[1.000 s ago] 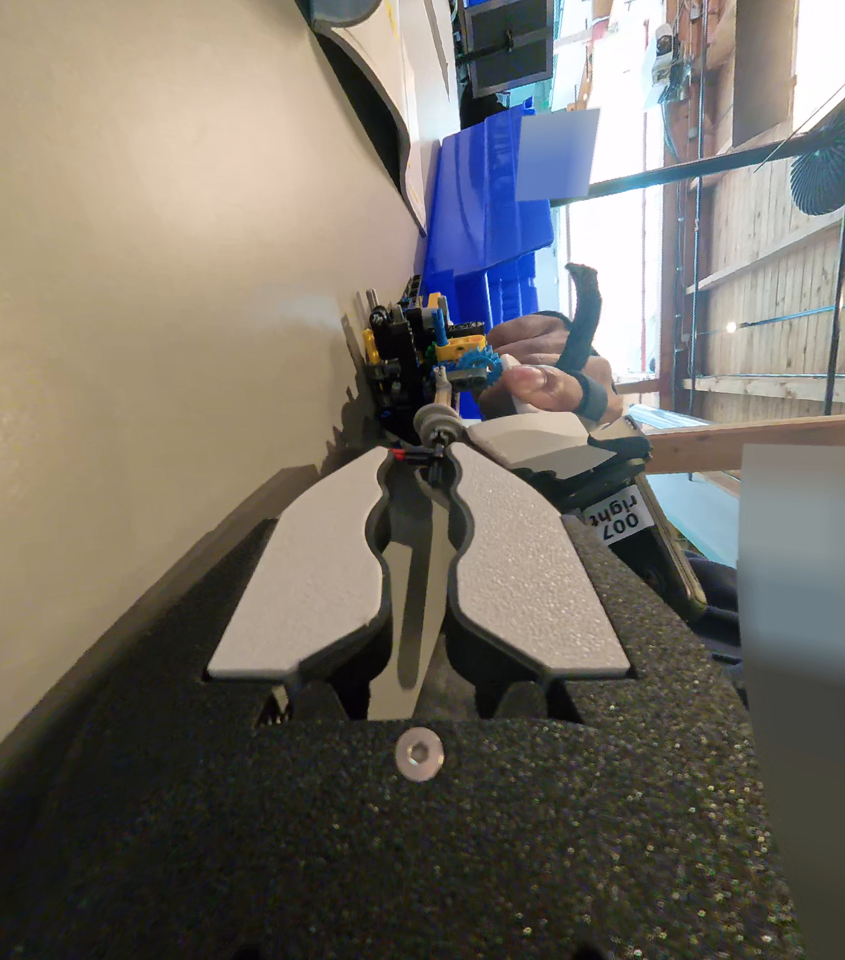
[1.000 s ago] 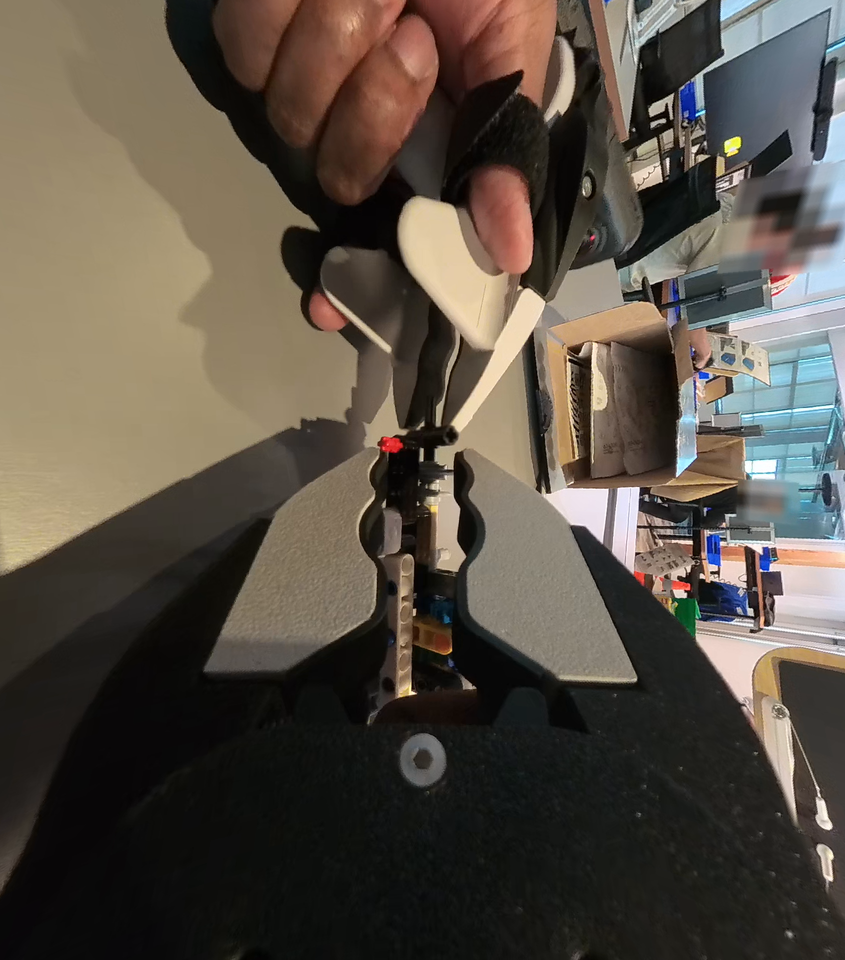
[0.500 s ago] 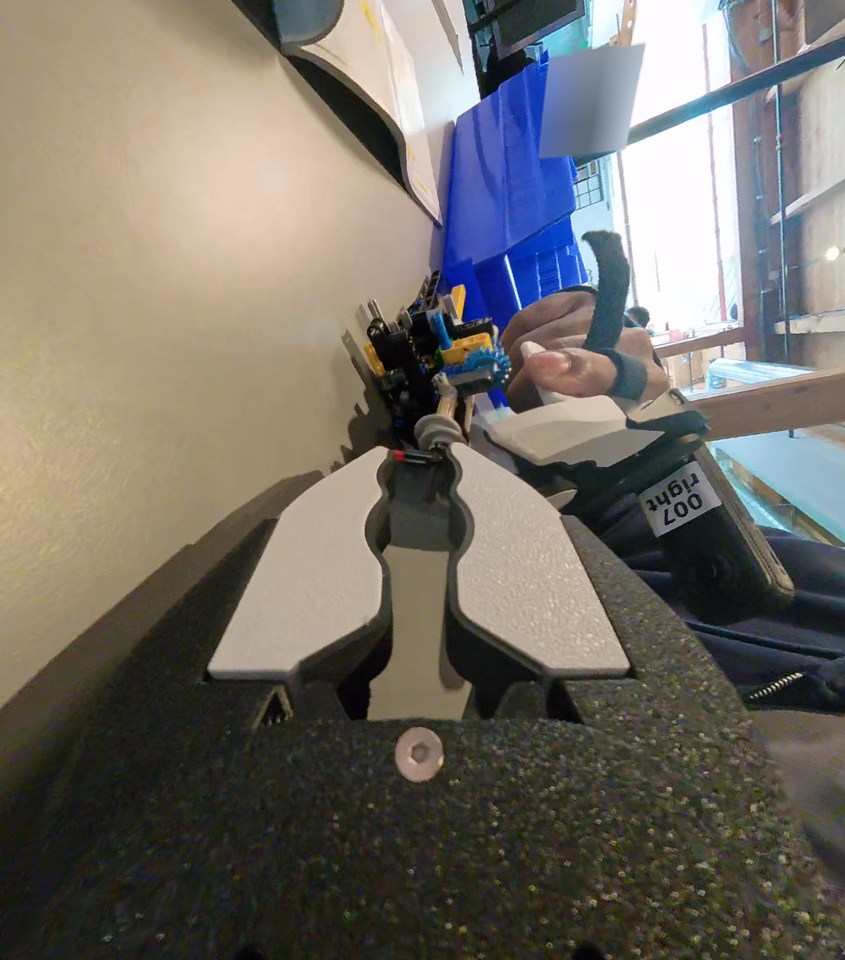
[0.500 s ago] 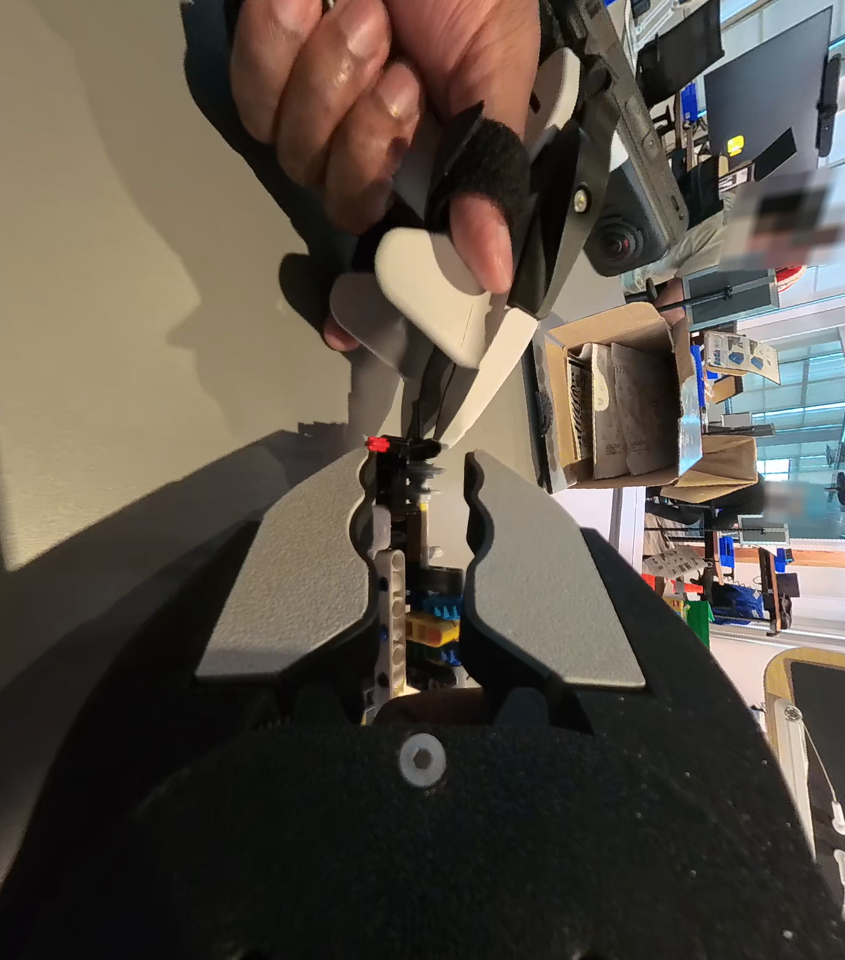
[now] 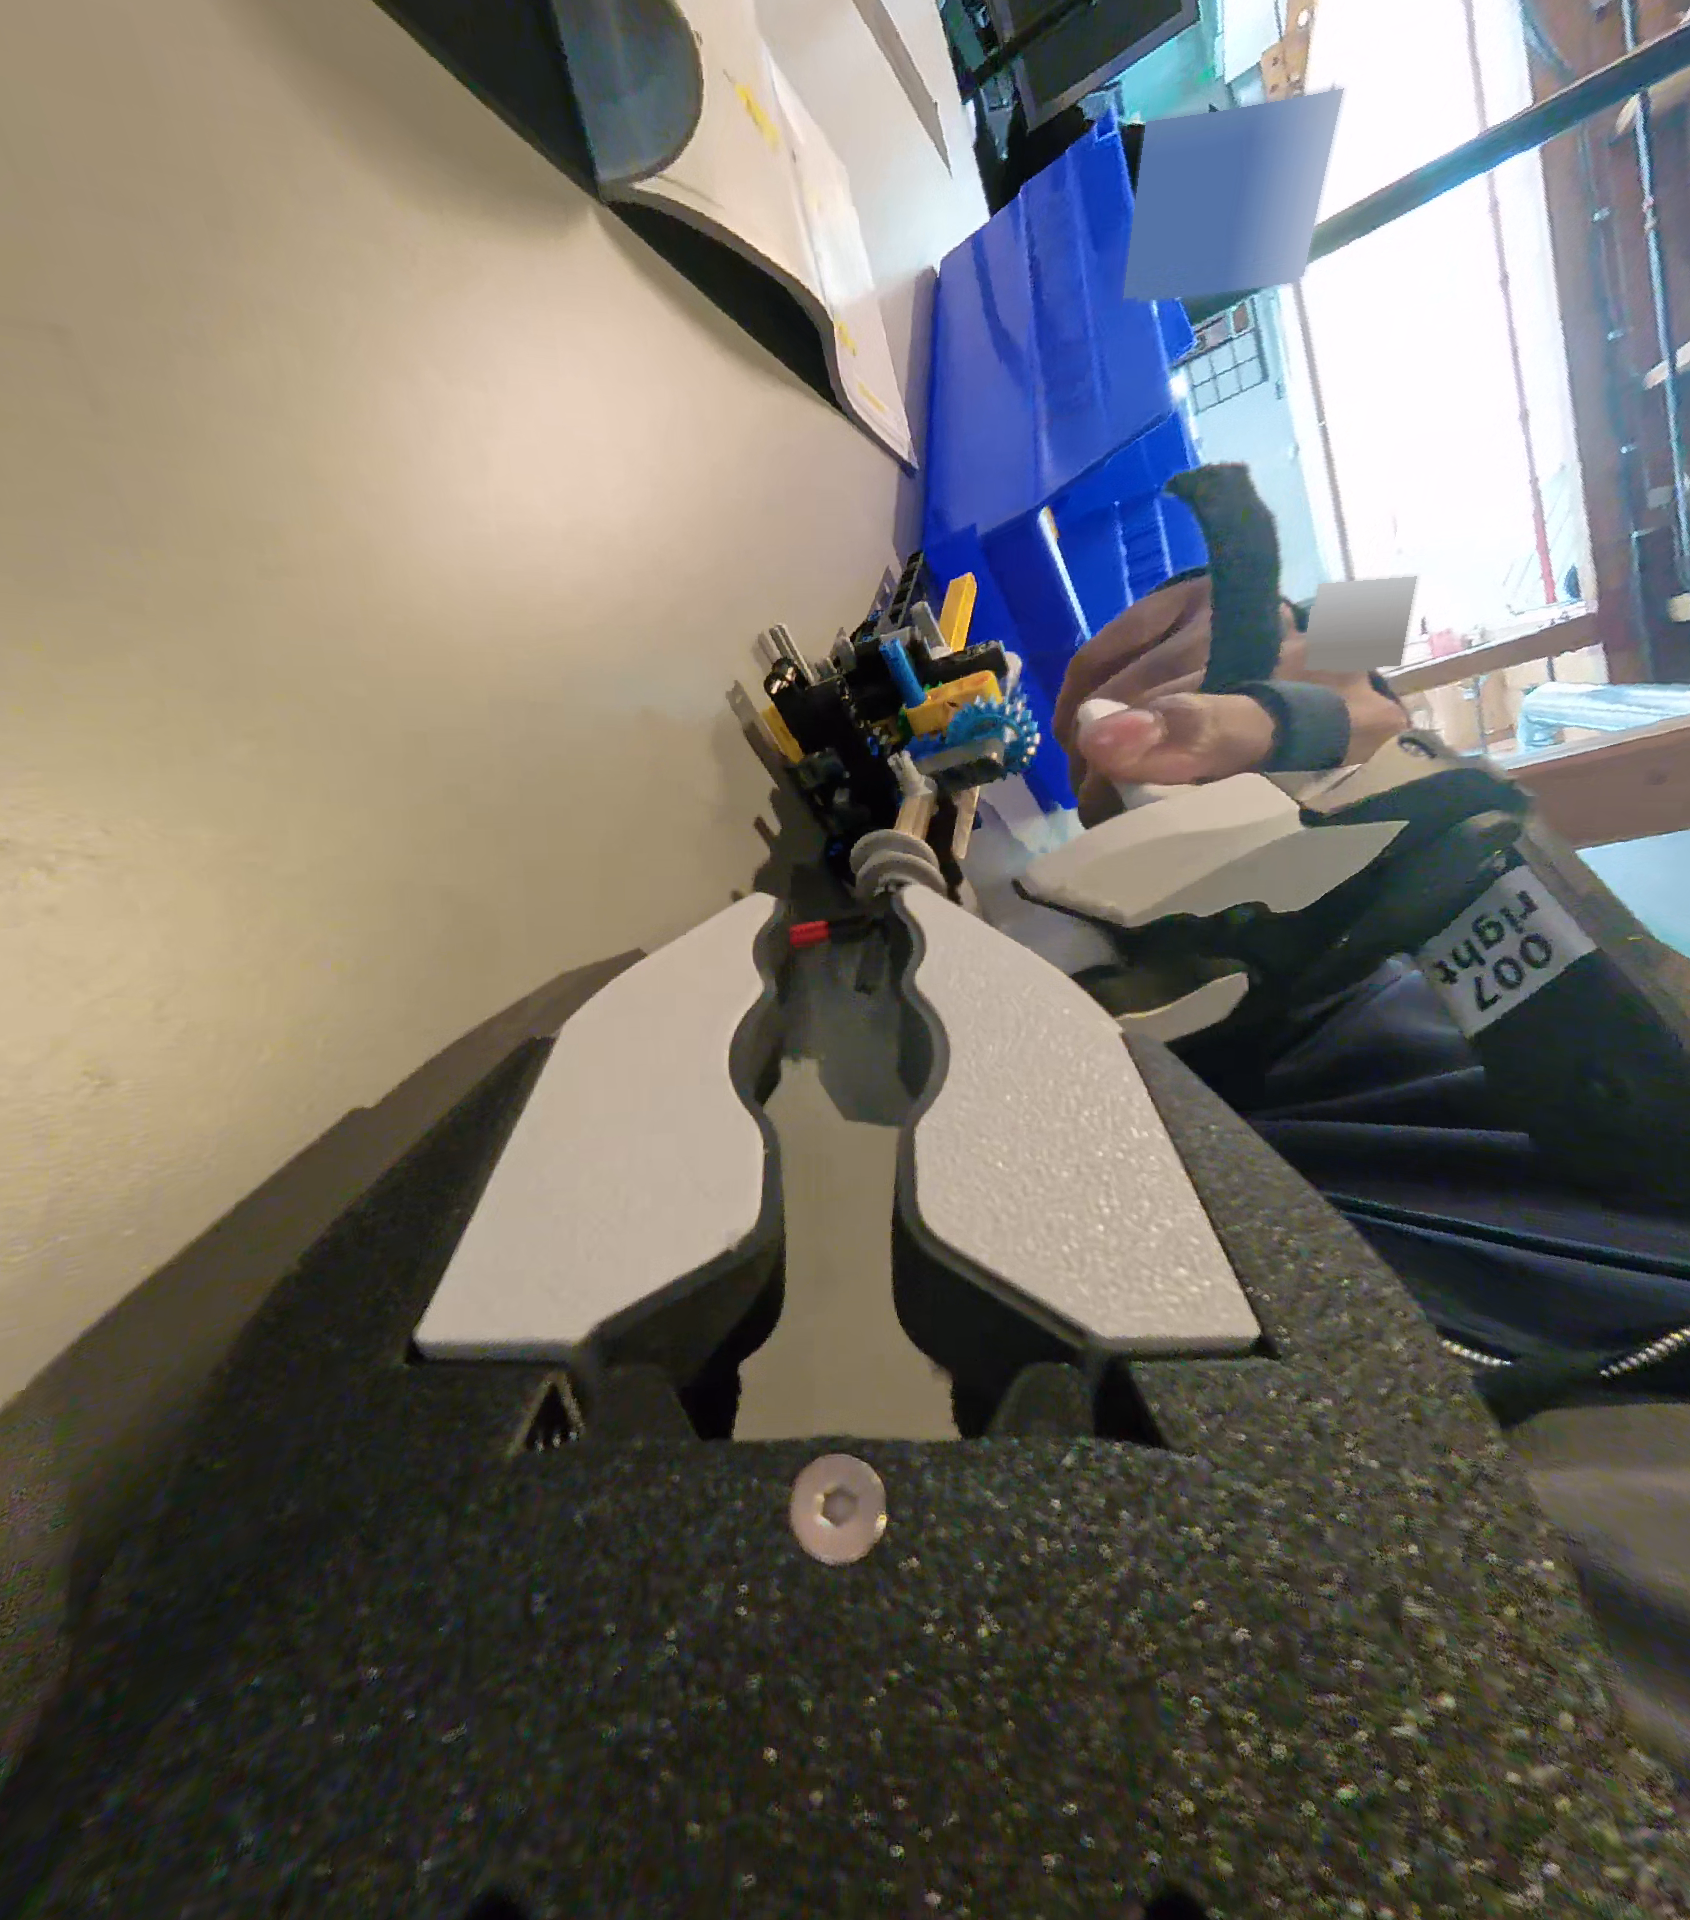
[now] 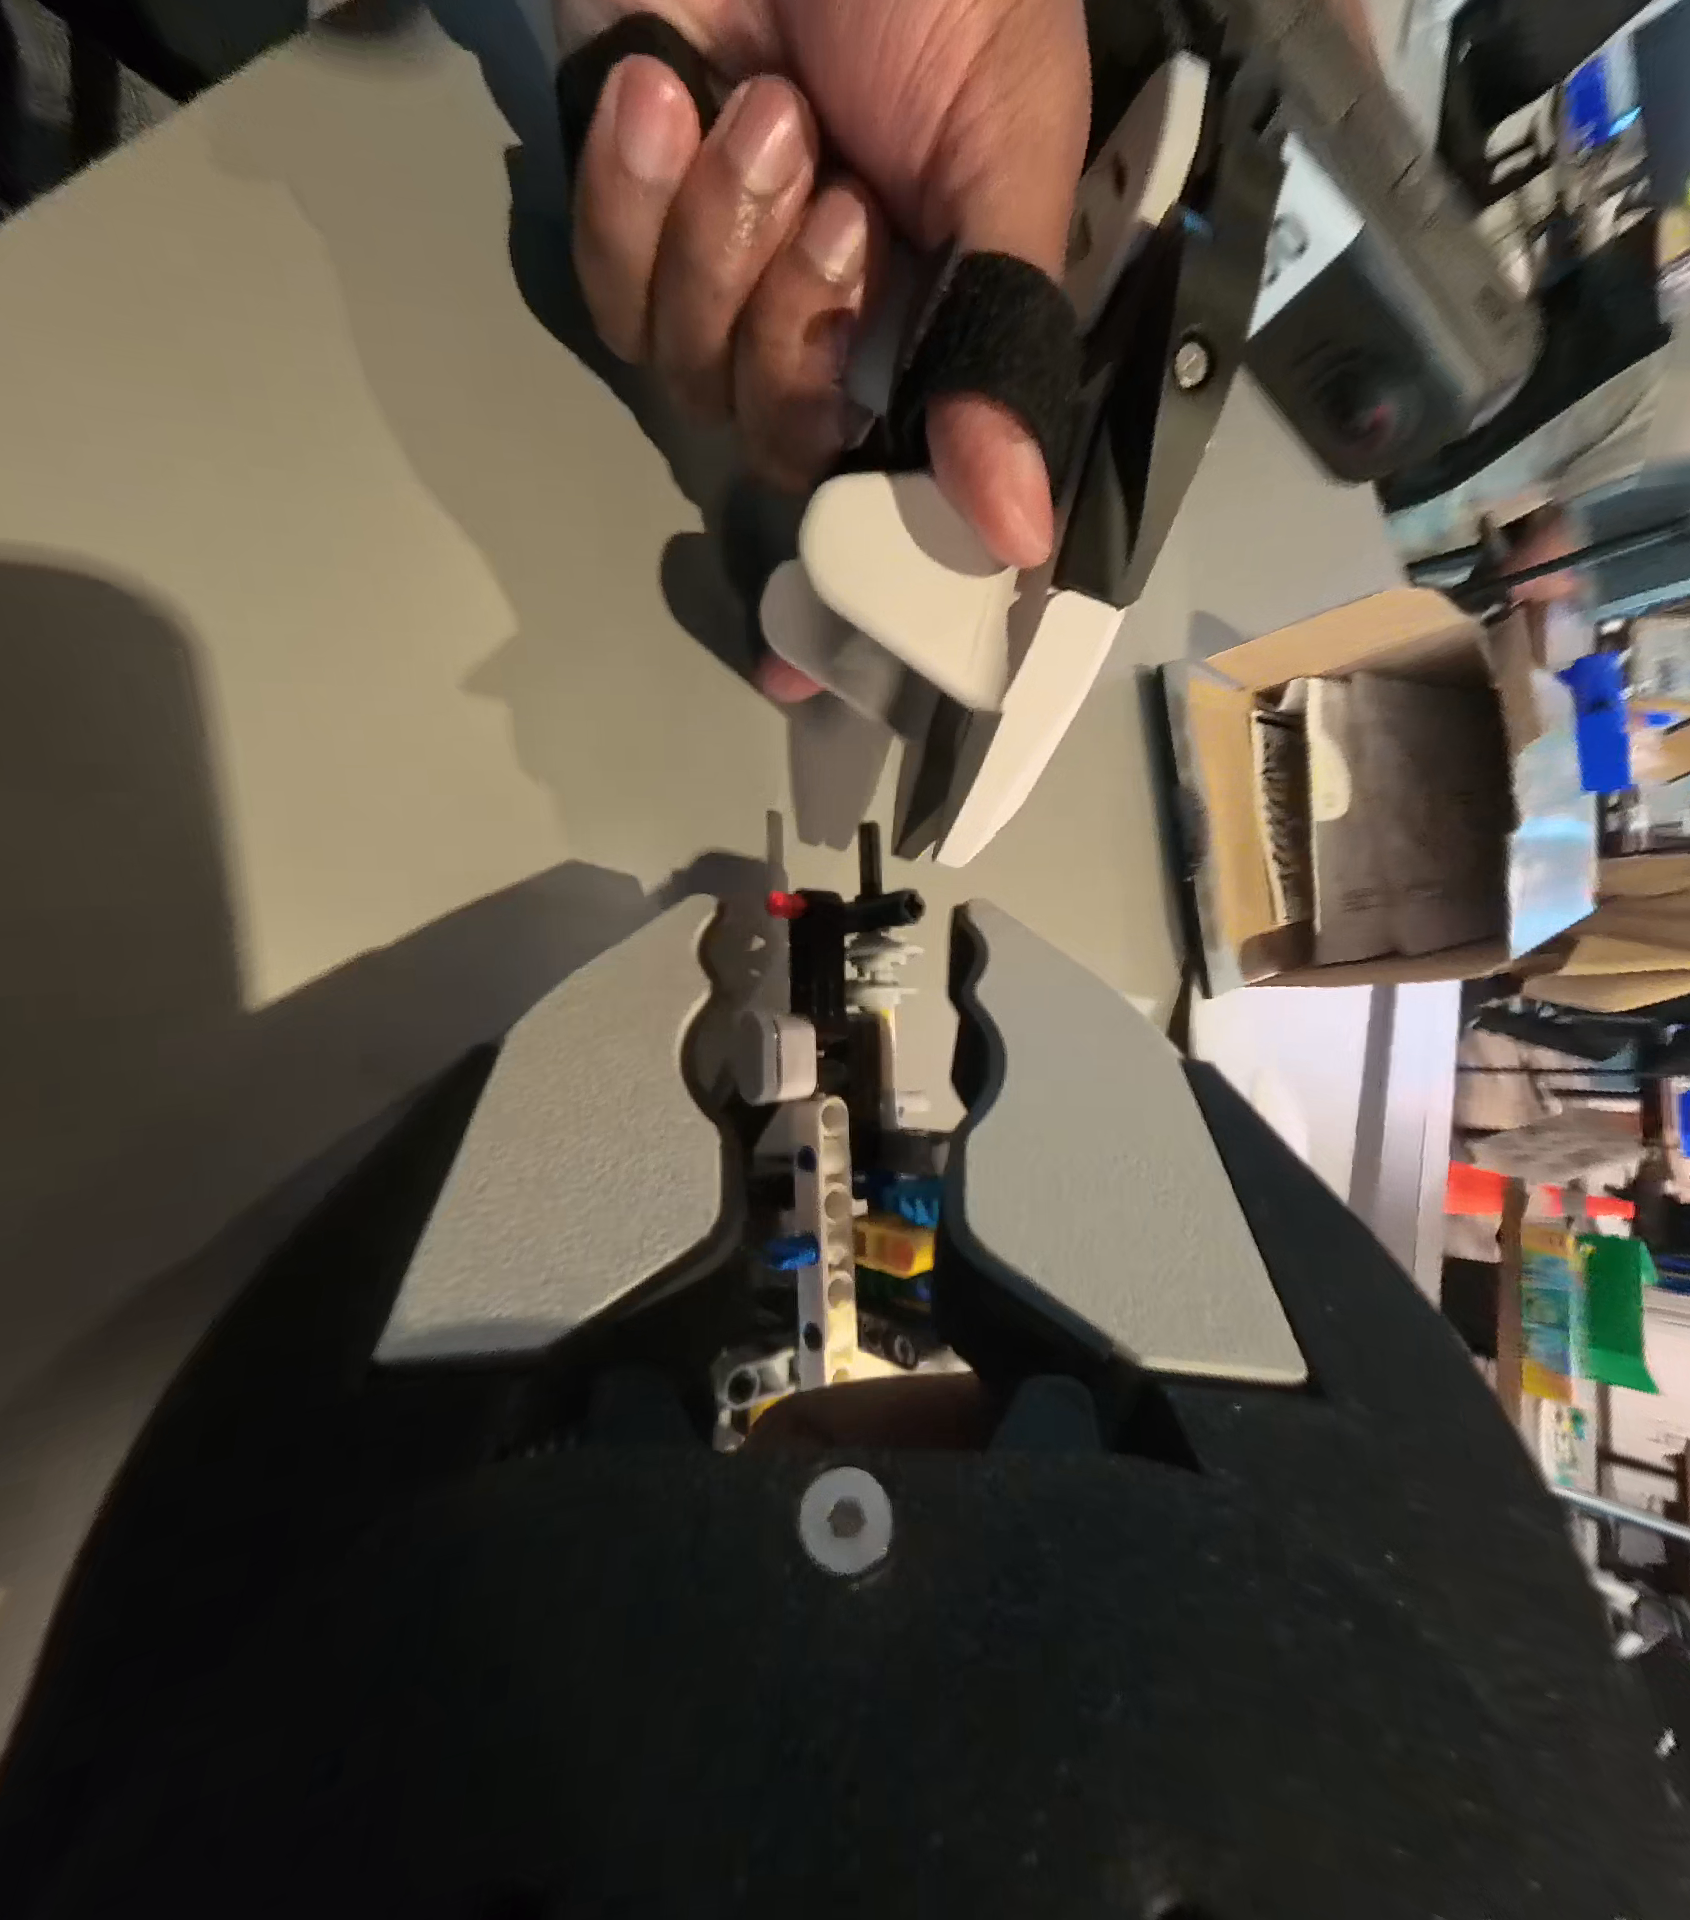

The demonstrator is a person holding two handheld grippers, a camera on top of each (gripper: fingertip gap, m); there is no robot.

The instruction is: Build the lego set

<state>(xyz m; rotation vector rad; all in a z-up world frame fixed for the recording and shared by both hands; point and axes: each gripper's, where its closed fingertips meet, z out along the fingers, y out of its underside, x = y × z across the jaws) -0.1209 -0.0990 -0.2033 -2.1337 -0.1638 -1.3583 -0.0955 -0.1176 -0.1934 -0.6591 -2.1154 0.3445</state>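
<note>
The lego model point(image 6: 825, 1174), a black, white, yellow and blue technic build, lies lengthwise between the jaws of my right gripper point(image 6: 836, 914). These jaws stand wide apart, with gaps on both sides near the tips. The model also shows in the left wrist view point(image 5: 872, 717), resting against the table point(image 5: 301, 623). A black pin point(image 6: 867, 857) and a red-tipped crosspiece point(image 6: 784, 904) stick out of its far end. My left gripper point(image 5: 836, 920) has a narrow gap between its jaws, and its tips straddle that pin. I cannot tell whether they press on it. It faces the right one point(image 6: 888, 852).
An open instruction booklet point(image 5: 799, 239) lies on the table beyond the model, and blue bins point(image 5: 1038, 416) stand behind it. A cardboard box point(image 6: 1392, 810) with papers sits past the table edge. A person's hand point(image 6: 820, 208) holds the left gripper.
My right gripper's jaws have spread apart around the model. The left gripper's tips have drawn back a little from the model's end, and its gap is unchanged.
</note>
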